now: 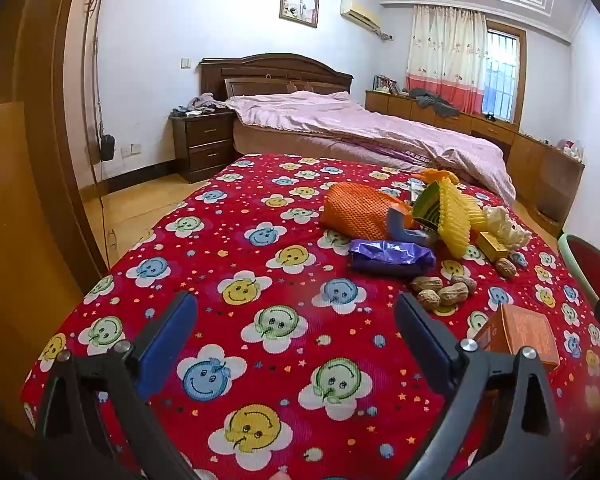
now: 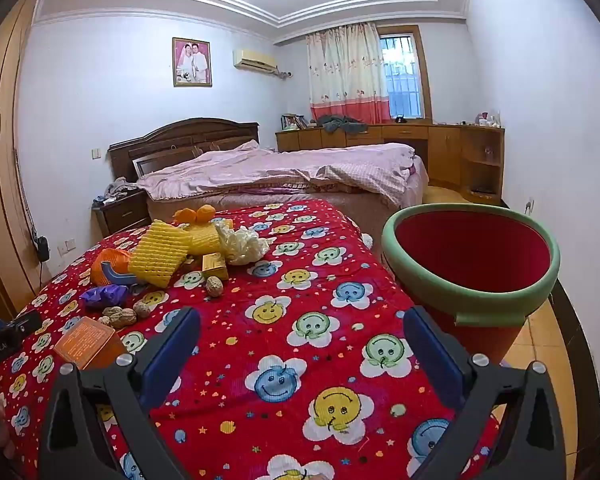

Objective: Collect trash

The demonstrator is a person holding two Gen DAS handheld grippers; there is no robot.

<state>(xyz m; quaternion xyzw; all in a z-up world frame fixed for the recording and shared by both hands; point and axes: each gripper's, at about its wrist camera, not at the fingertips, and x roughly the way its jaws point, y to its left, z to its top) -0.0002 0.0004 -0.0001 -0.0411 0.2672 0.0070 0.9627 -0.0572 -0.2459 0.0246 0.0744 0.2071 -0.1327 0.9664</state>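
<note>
- The left gripper (image 1: 296, 320) hangs above the red smiley-flower cloth (image 1: 260, 280), jaws spread wide with nothing between them.
- Ahead and to the right lies a trash pile: an orange mesh net (image 1: 356, 210), a yellow foam net (image 1: 456, 216), a crumpled purple wrapper (image 1: 392, 258), and a crumpled whitish bag (image 1: 504, 226).
- A cluster of peanuts (image 1: 444, 290) sits just in front of the wrapper; one more peanut (image 1: 505, 268) lies apart, beside a small yellow box (image 1: 492, 245).
- An orange box (image 1: 520, 334) sits just right of the gripper's right finger.
- The bin's green rim (image 1: 576, 256) shows at the right edge.
- Behind stands a bed (image 1: 360, 128) with a pink cover.
</note>
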